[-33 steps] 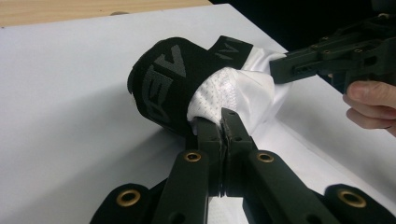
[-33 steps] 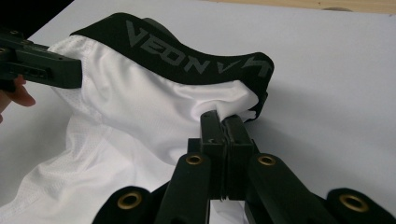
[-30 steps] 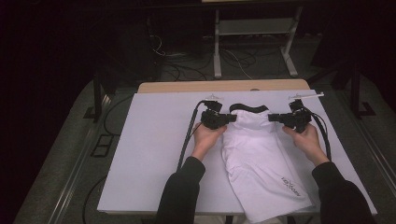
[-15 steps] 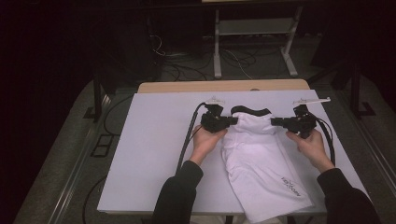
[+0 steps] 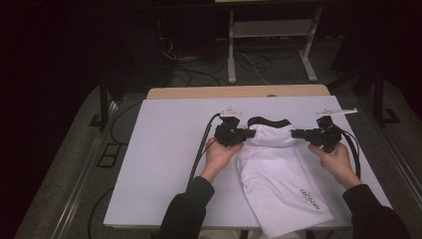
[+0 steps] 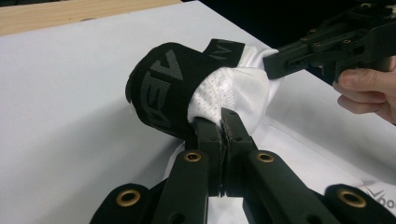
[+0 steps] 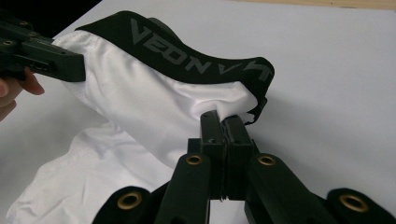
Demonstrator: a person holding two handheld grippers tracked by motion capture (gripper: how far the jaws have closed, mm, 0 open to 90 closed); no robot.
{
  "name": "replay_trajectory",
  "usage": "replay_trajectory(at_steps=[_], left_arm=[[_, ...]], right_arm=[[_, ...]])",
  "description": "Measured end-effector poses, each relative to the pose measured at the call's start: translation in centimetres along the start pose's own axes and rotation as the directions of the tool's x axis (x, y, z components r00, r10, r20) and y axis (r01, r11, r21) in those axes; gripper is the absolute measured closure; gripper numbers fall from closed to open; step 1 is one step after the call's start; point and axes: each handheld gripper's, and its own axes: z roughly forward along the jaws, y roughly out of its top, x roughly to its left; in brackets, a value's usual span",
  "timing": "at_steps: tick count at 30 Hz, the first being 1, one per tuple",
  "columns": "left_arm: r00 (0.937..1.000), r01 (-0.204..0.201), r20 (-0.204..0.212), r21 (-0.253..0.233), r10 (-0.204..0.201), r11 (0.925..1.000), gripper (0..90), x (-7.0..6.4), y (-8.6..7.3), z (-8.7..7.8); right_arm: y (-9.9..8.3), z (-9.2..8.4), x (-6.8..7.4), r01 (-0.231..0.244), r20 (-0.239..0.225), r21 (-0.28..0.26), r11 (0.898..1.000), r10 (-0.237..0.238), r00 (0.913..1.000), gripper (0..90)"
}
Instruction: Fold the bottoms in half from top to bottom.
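The white shorts (image 5: 281, 181) lie on the desk (image 5: 164, 164), waist toward twelve o'clock, legs trailing to six. The left gripper (image 5: 246, 133) at nine and the right gripper (image 5: 298, 133) at three each have their jaws pressed together, pinching the fabric just under the black waistband (image 5: 268, 121), likely to stretch it flat. No containers are here.

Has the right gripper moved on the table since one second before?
Yes. The right gripper, shut on the white shorts, has drifted slightly toward the person, away from the table's wooden far edge.
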Motion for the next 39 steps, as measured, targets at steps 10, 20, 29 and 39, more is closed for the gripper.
replay_trajectory(at_steps=[10,20,29,39], left_arm=[[0.9996,-0.005,0.030,-0.001,0.005,1.0000,87.9,-0.9,-1.1,-0.5],[0.9953,-0.021,0.095,-0.002,0.022,0.9998,87.9,-1.9,-1.6,-1.5],[0.9909,-0.048,0.126,0.001,0.048,0.9988,87.9,-2.9,-2.3,-2.0],[0.9851,-0.076,0.155,-0.003,0.075,0.9971,87.9,-3.7,-3.2,-2.4]], right_arm=[[-0.8,-0.5,0.5,0.009,-0.006,0.010,1.000,-0.009,0.9999,87.8],[-1.6,-1.7,0.5,-0.001,-0.085,0.012,1.000,0.002,0.9964,87.9],[-2.3,-2.5,0.1,-0.004,-0.150,0.023,1.000,0.008,0.9886,87.8],[-2.8,-3.1,0.0,0.015,-0.197,0.030,0.999,-0.008,0.9804,87.8]])
